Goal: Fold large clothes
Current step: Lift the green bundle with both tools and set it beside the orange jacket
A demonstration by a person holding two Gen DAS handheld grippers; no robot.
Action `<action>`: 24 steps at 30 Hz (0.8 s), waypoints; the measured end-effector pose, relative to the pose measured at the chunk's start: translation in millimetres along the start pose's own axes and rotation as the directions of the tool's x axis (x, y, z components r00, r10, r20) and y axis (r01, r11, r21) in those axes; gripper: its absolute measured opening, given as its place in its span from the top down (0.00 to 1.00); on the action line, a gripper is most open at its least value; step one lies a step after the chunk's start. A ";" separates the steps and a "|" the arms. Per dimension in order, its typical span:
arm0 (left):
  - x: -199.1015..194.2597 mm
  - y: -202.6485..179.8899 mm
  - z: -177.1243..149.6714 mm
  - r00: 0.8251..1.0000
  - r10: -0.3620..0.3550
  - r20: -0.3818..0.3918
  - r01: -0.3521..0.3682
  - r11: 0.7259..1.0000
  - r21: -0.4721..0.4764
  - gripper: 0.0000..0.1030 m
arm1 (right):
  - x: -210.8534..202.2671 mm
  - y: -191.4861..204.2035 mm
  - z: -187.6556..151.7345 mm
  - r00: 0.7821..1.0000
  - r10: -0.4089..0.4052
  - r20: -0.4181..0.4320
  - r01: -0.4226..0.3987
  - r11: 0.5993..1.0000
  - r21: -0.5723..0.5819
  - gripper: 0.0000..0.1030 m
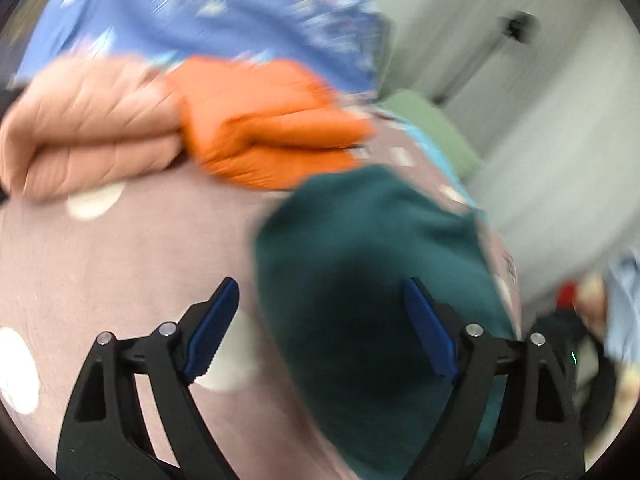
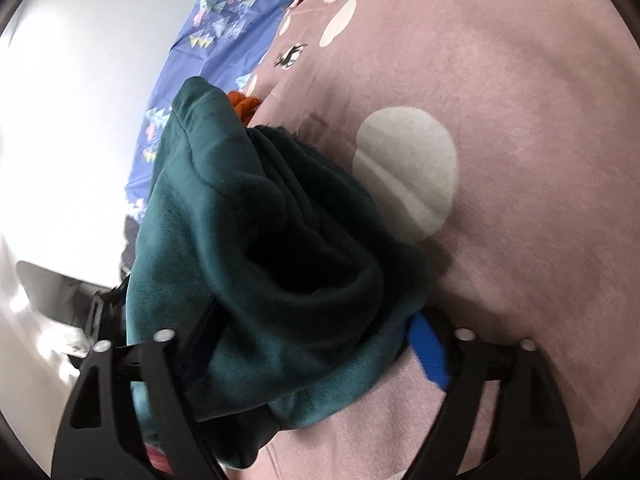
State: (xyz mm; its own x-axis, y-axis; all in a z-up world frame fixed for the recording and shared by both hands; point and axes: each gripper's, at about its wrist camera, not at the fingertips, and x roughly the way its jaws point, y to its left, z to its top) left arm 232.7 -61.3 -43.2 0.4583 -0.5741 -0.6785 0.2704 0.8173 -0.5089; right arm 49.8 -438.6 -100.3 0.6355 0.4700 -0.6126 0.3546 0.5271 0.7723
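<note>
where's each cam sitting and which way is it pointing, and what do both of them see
Left wrist view: sits on the left claw, looking forward along its open fingers across the pink spotted bedcover toward the orange clothes and blue patterned sheet; motion-blurred.
Right wrist view: sits on the right claw, tilted sideways, looking along the bedcover with the dark green garment bunched between its fingers; whether it is clamped cannot be told.
Shared: the green garment, pink bedcover, blue sheet and a bit of the orange clothes.
</note>
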 end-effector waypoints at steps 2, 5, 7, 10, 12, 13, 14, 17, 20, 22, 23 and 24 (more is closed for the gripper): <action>16.2 14.2 2.6 0.992 -0.115 -0.047 0.112 0.992 -0.054 0.06 | 2.7 -3.5 4.1 0.999 0.040 -0.013 -0.040 0.999 0.017 0.09; 38.4 23.6 5.1 0.975 -0.208 -0.077 0.203 0.977 -0.073 0.02 | 12.1 2.0 10.2 0.998 0.063 -0.024 -0.063 0.998 -0.007 0.01; 54.3 30.5 5.8 0.958 -0.269 -0.093 0.257 0.958 -0.130 0.02 | 17.6 12.2 10.9 0.999 0.044 -0.006 -0.044 0.997 -0.070 0.14; 53.1 17.3 2.5 0.962 -0.267 -0.063 0.261 0.960 -0.100 0.17 | 5.9 21.9 9.5 0.996 0.086 0.029 -0.083 0.990 -0.110 0.54; 39.8 -0.6 3.7 0.967 -0.251 -0.038 0.250 0.968 -0.035 0.28 | -10.4 40.1 8.3 0.996 0.054 0.078 -0.034 0.973 -0.230 0.59; 31.2 -12.6 6.3 0.969 -0.247 -0.023 0.247 0.969 0.003 0.32 | -16.3 49.4 7.3 0.994 0.044 0.096 -0.015 0.960 -0.279 0.60; 23.9 -23.8 10.0 0.970 -0.243 -0.007 0.243 0.969 0.033 0.34 | -20.9 57.3 8.0 0.993 0.043 0.112 -0.005 0.949 -0.314 0.61; 8.8 -63.3 33.3 0.972 -0.231 0.034 0.225 0.966 0.126 0.35 | -36.5 74.9 21.9 0.983 0.074 0.168 -0.003 0.923 -0.384 0.62; -0.9 -108.5 70.4 0.967 -0.245 0.064 0.226 0.950 0.218 0.36 | -54.8 93.8 51.4 0.962 0.108 0.251 0.021 0.886 -0.463 0.62; 4.4 -146.5 105.1 0.965 -0.246 0.091 0.212 0.936 0.283 0.36 | -57.4 99.7 77.5 0.952 0.122 0.280 0.025 0.882 -0.470 0.62; 8.3 -157.5 119.6 0.966 -0.241 0.099 0.202 0.933 0.299 0.35 | -54.3 103.5 103.4 0.947 0.138 0.290 0.011 0.888 -0.459 0.62; 17.7 -172.0 140.5 0.967 -0.229 0.109 0.185 0.931 0.313 0.35 | -50.3 104.5 122.3 0.944 0.150 0.294 -0.003 0.895 -0.447 0.62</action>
State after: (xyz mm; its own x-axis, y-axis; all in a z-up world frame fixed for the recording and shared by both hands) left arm 313.2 -205.1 106.7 0.4734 -0.7370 -0.4824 0.6021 0.6705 -0.4334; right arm 138.8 -493.8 31.7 0.8546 0.3151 -0.4127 0.0084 0.7864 0.6177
